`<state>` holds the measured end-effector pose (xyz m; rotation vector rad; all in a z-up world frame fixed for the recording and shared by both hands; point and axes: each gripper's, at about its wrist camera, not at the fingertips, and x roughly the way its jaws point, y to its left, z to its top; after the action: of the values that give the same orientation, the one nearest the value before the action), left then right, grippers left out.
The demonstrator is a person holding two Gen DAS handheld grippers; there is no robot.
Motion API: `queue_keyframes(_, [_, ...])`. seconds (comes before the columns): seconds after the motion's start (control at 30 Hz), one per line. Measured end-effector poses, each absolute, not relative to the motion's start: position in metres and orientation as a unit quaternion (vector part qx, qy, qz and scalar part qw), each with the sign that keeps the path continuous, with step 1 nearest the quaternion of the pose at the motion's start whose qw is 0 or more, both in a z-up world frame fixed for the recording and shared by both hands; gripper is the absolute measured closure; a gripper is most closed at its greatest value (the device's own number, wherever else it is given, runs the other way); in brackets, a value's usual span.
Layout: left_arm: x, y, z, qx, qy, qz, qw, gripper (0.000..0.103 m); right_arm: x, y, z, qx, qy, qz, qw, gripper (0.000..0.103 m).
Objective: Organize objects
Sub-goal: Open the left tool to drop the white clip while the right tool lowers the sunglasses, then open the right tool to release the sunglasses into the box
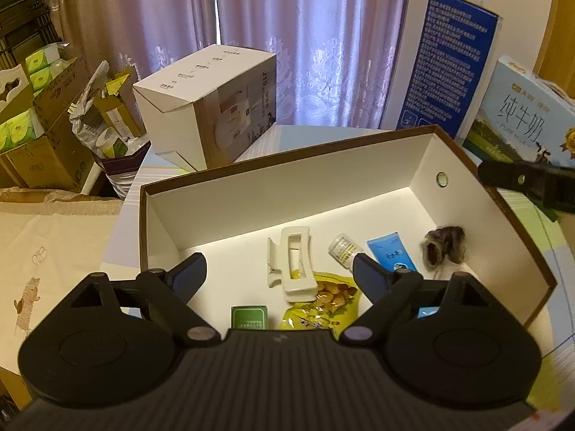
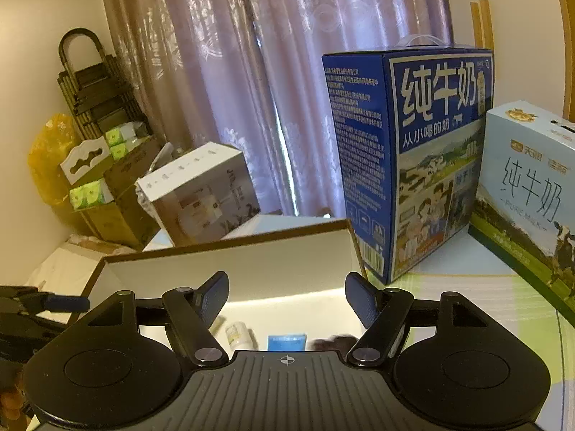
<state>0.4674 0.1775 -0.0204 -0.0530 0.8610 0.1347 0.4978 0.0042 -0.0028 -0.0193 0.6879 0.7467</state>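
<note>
An open brown box with white inside (image 1: 287, 186) holds a white hair claw (image 1: 291, 265), a small clear bottle (image 1: 343, 248), a blue tube (image 1: 390, 251), a dark furry hair tie (image 1: 445, 249), a yellow snack bag (image 1: 323, 305) and a small green box (image 1: 249, 318). My left gripper (image 1: 280, 273) is open and empty above the box's near side. My right gripper (image 2: 287, 298) is open and empty over the same box (image 2: 230, 258); the bottle (image 2: 239, 336), the tube (image 2: 286, 342) and the hair tie (image 2: 334, 343) show below it. One right fingertip (image 1: 517, 179) shows in the left wrist view.
A white carton (image 1: 212, 107) stands behind the box. A tall blue milk carton (image 2: 413, 165) and a pale blue milk carton (image 2: 528, 194) stand at the right. Cardboard boxes and tissue packs (image 1: 39, 107) crowd the far left. Curtains hang behind.
</note>
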Motion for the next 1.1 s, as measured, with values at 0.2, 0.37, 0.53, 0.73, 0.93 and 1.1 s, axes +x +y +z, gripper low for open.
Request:
queue_keyframes(0.2, [0.454,0.173,-0.01,-0.029,0.41,0.063,0.91,0.01,0.479,-0.007,-0.004,-0.018,0.342,0.362,0.867,0.034])
queue_keyframes(0.37, [0.438,0.169,0.001,-0.034,0.405,0.065,0.912,0.006,0.462,-0.017,-0.003,-0.014,0.354,0.362,0.862,0.033])
queue_keyframes(0.53, [0.42,0.164,0.006,-0.038,0.404,0.063,0.912,0.006,0.443,-0.028,0.001,-0.013,0.358,0.356,0.863,0.033])
queue_keyframes(0.73, [0.398,0.161,0.009,-0.049,0.407,0.062,0.91,0.006,0.423,-0.038,0.008,-0.006,0.36,0.352,0.864,0.033])
queue_keyframes(0.93, [0.373,0.158,0.014,-0.059,0.407,0.064,0.909,0.006,0.403,-0.045,0.016,-0.001,0.359,0.355,0.863,0.033])
queue_keyframes(1.1, [0.353,0.153,0.017,-0.065,0.412,0.061,0.907,0.006,0.383,-0.051,0.022,-0.001,0.359,0.359,0.862,0.033])
